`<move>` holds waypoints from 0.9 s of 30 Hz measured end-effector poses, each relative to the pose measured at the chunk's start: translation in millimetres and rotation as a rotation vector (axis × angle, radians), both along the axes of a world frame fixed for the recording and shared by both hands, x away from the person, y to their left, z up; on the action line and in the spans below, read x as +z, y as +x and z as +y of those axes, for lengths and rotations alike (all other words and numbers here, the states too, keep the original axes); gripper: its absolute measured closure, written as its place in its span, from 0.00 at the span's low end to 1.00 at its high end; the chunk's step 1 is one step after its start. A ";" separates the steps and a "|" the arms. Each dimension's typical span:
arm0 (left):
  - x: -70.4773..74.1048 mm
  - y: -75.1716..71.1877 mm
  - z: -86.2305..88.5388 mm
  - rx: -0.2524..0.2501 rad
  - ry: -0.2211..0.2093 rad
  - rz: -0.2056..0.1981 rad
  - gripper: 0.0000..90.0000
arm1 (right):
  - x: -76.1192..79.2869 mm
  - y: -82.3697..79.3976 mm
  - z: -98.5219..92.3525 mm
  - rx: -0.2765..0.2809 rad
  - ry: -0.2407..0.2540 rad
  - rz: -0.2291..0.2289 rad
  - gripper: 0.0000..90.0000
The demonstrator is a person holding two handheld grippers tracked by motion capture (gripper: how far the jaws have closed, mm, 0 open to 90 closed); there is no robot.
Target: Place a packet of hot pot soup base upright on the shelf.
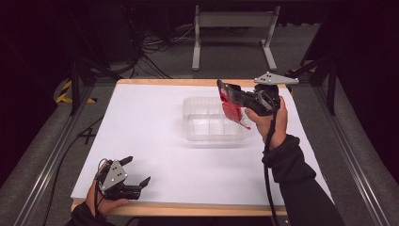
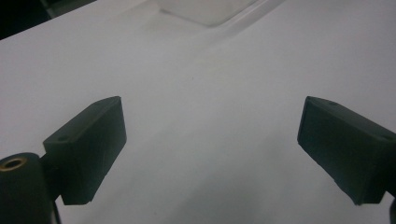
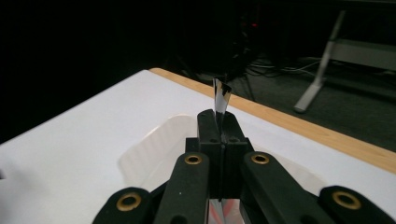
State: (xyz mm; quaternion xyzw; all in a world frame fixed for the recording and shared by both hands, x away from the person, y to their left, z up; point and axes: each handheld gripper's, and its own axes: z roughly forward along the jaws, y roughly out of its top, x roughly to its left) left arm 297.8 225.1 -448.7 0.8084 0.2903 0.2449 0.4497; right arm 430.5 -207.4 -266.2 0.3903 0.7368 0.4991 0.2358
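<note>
A red foil packet hangs over the right side of a clear plastic tub in the middle of the table. My right gripper is shut on the packet, held in the air above the tub's far right corner. In the right gripper view the packet's thin silvery edge sticks up between the closed jaws, with the tub below them. My left gripper rests open at the table's near left corner. Its own view has the jaws wide apart over bare white table, with my left gripper holding nothing.
The white table top has a wooden rim along the near and far sides. A grey metal stand and cables lie on the floor beyond the table. The tub's corner shows far off in the left gripper view.
</note>
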 end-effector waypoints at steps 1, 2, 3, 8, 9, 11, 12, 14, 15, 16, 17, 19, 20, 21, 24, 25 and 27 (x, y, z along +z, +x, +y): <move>-0.2 -0.8 0.5 0.004 -0.001 0.001 0.10 | -1.2 2.7 0.0 -0.003 0.009 0.006 1.00; -0.2 -0.8 0.5 0.004 -0.001 0.001 0.10 | -3.2 6.9 0.2 -0.014 0.016 0.013 1.00; -0.2 -1.3 0.9 0.003 0.001 0.002 0.10 | -3.2 6.9 0.2 -0.014 0.016 0.013 1.00; -0.7 -1.8 0.7 0.005 0.001 0.004 0.10 | -11.5 20.8 4.4 -0.058 0.014 0.023 1.00; -0.8 -1.6 0.5 0.005 0.003 0.004 0.10 | -13.2 23.9 5.1 -0.053 0.026 0.030 1.00; -1.0 -1.1 0.1 0.001 0.004 0.007 0.10 | -16.1 28.9 8.3 -0.072 0.017 0.030 1.00; -1.0 -0.9 0.0 0.002 0.006 0.008 0.10 | -17.4 31.5 9.3 -0.069 0.025 0.037 1.00; -1.1 -0.5 -0.1 0.001 0.005 0.008 0.10 | -19.0 34.8 12.4 -0.075 0.022 0.038 1.00; -1.1 -0.3 -0.2 0.000 0.005 0.008 0.10 | -20.0 36.7 14.5 -0.083 0.012 0.034 1.00; -1.2 -0.2 -0.2 -0.001 0.005 0.009 0.10 | -21.4 38.8 16.5 -0.083 0.013 0.038 1.00; -1.3 -0.1 -0.2 -0.001 0.005 0.009 0.10 | -23.5 41.4 19.0 -0.086 0.001 0.039 1.00; -1.2 0.2 -0.1 -0.003 0.005 0.008 0.10 | -26.9 44.7 21.8 -0.097 -0.002 0.044 1.00; -1.3 0.1 -0.2 -0.001 0.002 0.008 0.10 | -29.2 46.5 22.6 -0.098 0.014 0.052 1.00; -1.4 0.3 -0.1 -0.004 0.003 0.009 0.10 | -31.3 47.9 23.5 -0.106 0.017 0.052 1.00; -1.7 0.7 -0.4 -0.004 0.005 0.010 0.10 | -37.4 51.5 24.0 -0.125 0.048 0.056 1.00; -1.6 0.6 -0.4 -0.004 0.003 0.011 0.10 | -39.2 52.2 23.4 -0.124 0.072 0.058 1.00; -1.7 0.4 -0.2 -0.003 0.002 0.011 0.10 | -42.5 51.8 22.2 -0.128 0.096 0.046 1.00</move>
